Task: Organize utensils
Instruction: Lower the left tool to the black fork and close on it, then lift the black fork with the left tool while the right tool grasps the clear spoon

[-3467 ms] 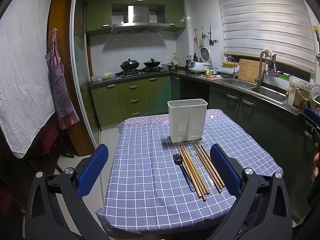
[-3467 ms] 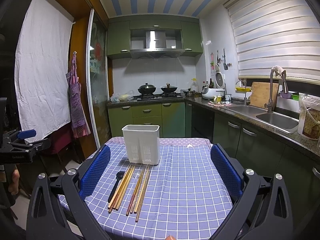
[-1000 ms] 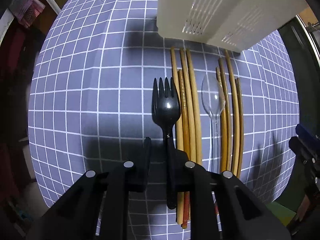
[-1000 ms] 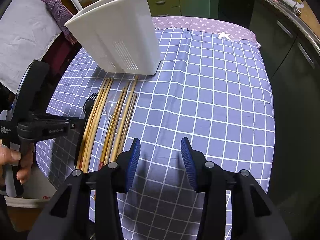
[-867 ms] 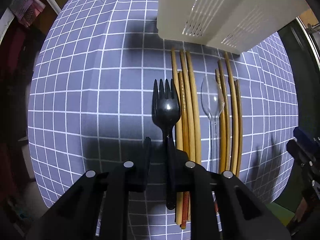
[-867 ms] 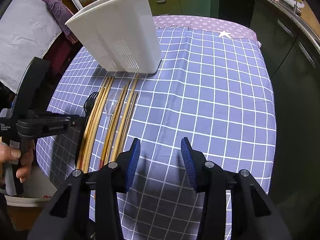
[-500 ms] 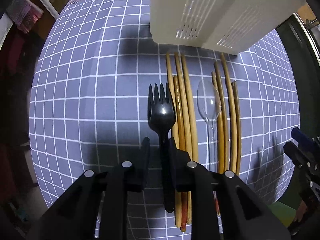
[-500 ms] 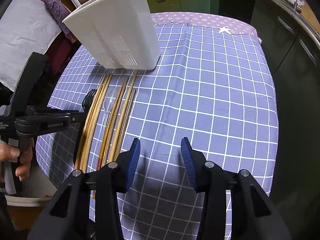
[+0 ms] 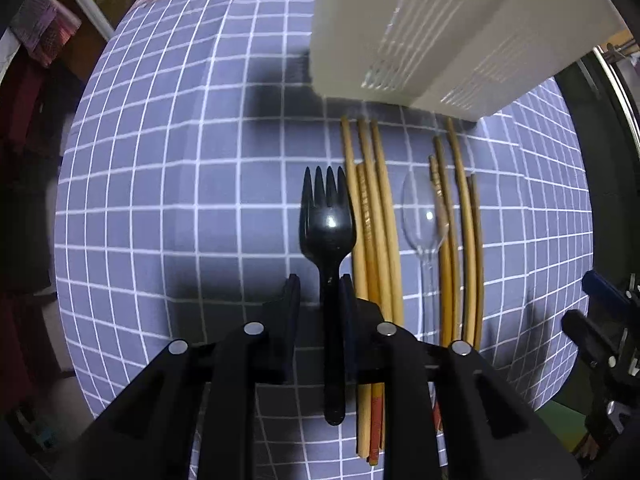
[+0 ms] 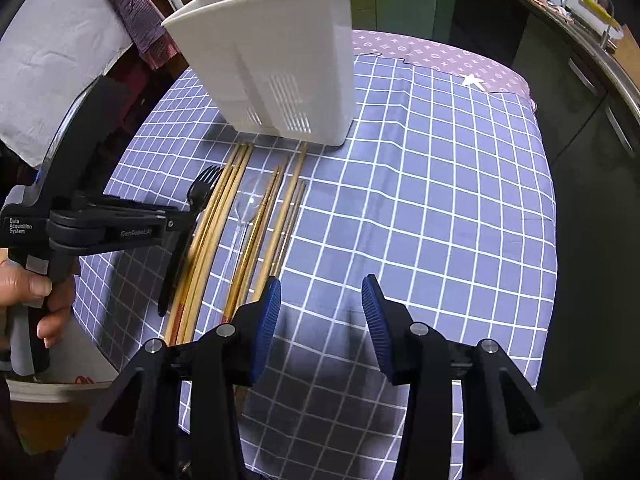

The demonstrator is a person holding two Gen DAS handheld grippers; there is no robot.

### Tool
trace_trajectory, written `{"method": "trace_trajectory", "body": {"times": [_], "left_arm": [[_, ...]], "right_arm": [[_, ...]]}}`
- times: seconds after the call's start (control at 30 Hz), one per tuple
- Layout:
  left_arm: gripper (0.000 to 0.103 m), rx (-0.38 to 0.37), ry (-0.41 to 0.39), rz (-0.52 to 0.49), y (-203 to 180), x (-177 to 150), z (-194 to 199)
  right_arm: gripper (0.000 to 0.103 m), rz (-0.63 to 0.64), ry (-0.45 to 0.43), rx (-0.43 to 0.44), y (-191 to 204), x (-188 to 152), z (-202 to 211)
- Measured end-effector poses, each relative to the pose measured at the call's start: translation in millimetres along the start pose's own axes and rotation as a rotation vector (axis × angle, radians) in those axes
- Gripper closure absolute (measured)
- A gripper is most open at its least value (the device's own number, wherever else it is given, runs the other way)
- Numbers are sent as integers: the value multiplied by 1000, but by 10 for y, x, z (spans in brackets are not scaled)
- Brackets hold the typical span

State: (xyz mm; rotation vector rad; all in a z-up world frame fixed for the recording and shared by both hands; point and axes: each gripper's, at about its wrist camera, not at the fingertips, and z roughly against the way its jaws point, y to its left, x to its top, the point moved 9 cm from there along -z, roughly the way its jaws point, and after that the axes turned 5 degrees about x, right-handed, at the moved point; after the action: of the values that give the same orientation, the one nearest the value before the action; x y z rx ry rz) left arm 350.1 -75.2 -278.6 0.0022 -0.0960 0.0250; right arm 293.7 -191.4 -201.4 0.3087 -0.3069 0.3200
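The left claw [image 9: 320,292] has its two fingers drawn in close on the neck of the black fork [image 9: 328,220], just behind the head; from here I judge it gripped, though a sliver of space shows at the left finger. The fork runs straight out along the claw's own line, tines pointing away toward the white holder [image 9: 432,32], handle trailing back under the claw. From the right side it seems to sit a little above the checked cloth on the counter [image 10: 440,200], tines raised. The holder stands dead ahead of the fork, past the tips of the chopsticks [image 9: 372,240] and the clear spoon [image 9: 424,220], which lie parallel and just to the fork's right. So the coming move, as I see it, is forward and up over the holder's rim, then tipping the fork in.

The right claw [image 10: 322,320] hangs partly open and empty over bare cloth, well to the right of the row, farther from the fork.
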Motion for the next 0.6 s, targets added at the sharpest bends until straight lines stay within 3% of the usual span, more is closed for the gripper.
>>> {"method": "trace_trajectory", "body": {"times": [0.23,0.3,0.33,0.47,0.53,0.6], "left_arm": [[84,39,4,-54,-107,-1,-15],[89,44,8,-50,-110,18,3],[94,41,8,-48,-112,27,9],[94,15,-6,-44,21,50,-2],[94,10,-45,-47,197,40,40],[94,10,-74,-41,276,56,114]], "right_arm": [[60,-5,19,-2,6,-11,-27],[60,-5,18,-8,2,4,-17],[60,-4,17,-11,10,15,-13],[60,-1,24,13,135,68,-5],[64,4,36,31,230,95,-29],[75,1,68,57,361,137,-115]]}}
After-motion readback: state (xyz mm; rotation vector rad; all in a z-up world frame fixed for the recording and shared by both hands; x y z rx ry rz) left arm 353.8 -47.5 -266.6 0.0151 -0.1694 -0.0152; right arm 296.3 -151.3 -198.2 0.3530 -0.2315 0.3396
